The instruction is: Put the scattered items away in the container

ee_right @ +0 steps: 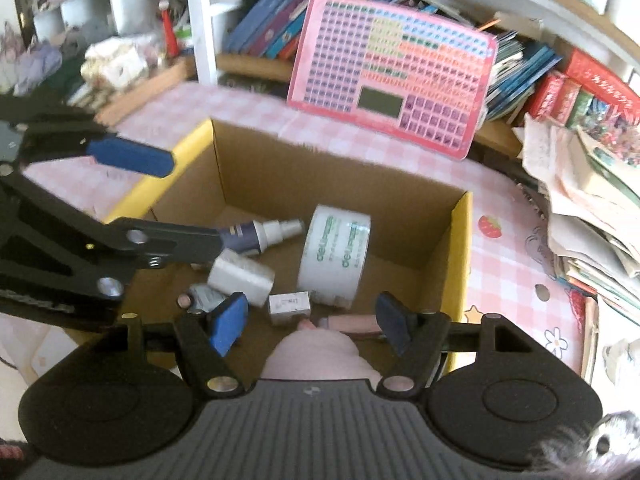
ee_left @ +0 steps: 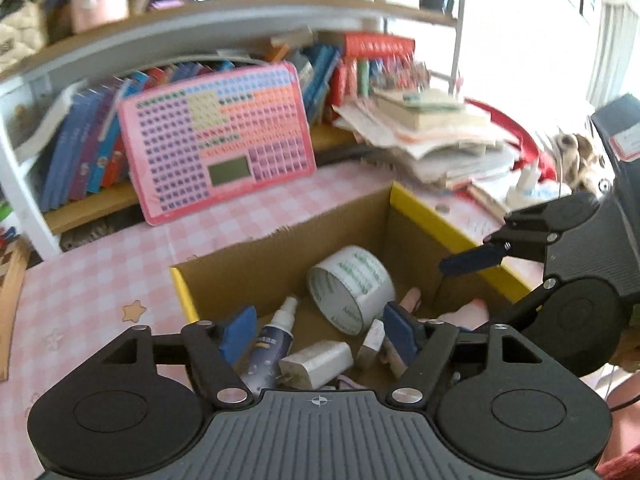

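An open cardboard box (ee_left: pixel 280 252) with yellow flaps stands on the pink checked table; it also shows in the right wrist view (ee_right: pixel 320 168). Inside lie a white tape roll (ee_left: pixel 352 288) (ee_right: pixel 336 256), a small spray bottle (ee_left: pixel 276 336) (ee_right: pixel 260 234), a white charger block (ee_left: pixel 320 362) (ee_right: pixel 242 276), a small metal piece (ee_right: pixel 289 306) and a pink soft item (ee_left: pixel 468 314) (ee_right: pixel 316 352). My left gripper (ee_left: pixel 318 334) is open and empty above the box's near side. My right gripper (ee_right: pixel 312 320) is open and empty over the pink item.
A pink chart board (ee_left: pixel 216 140) (ee_right: pixel 396 76) leans on a bookshelf behind the box. A stack of papers and books (ee_left: pixel 432 136) (ee_right: pixel 588 208) lies at the right. The right gripper shows in the left wrist view (ee_left: pixel 472 260), the left gripper in the right wrist view (ee_right: pixel 132 156).
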The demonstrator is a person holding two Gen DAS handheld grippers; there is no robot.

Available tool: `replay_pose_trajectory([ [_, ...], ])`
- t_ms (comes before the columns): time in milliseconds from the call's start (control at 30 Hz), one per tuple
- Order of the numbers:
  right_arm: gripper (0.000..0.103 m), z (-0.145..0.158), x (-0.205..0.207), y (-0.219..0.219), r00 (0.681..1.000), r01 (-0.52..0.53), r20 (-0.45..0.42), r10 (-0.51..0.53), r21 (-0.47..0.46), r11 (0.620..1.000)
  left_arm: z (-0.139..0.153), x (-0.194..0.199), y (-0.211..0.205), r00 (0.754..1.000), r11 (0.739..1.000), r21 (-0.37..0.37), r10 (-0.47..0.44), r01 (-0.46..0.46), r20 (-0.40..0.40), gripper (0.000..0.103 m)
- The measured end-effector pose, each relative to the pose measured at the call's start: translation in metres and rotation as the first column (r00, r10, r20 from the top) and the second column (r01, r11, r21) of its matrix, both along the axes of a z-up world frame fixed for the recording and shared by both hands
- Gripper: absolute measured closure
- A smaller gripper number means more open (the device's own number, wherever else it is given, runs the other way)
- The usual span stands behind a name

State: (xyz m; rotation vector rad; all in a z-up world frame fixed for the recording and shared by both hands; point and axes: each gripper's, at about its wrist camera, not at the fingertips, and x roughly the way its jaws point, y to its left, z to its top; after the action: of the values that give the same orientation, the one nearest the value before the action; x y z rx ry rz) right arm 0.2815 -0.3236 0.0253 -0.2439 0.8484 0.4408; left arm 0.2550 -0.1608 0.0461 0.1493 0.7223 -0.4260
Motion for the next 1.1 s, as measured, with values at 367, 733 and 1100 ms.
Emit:
replay_pose_trajectory([
  [367,0.033,0.028,-0.062,0.012,0.985,0.086,0.143,-0.098,0.087,0.992,0.021,-0.064,0.053,0.985,0.991,-0.032,0.135,-0.132,0.109,0.022],
  [733,0.020,0.023,-0.120,0.026,0.928,0.275,0.223,-0.298,0.128,0.953,0.011,-0.117,0.102,0.944,0.960,0.053,0.259,-0.275,0.206,0.017],
  [1100,0.017,0.002,-0.181,0.050,0.894,0.387,0.199,-0.402,0.109,0.916,0.005,-0.171,0.140,0.944,0.956,-0.005,0.292,-0.295,0.151,0.015],
])
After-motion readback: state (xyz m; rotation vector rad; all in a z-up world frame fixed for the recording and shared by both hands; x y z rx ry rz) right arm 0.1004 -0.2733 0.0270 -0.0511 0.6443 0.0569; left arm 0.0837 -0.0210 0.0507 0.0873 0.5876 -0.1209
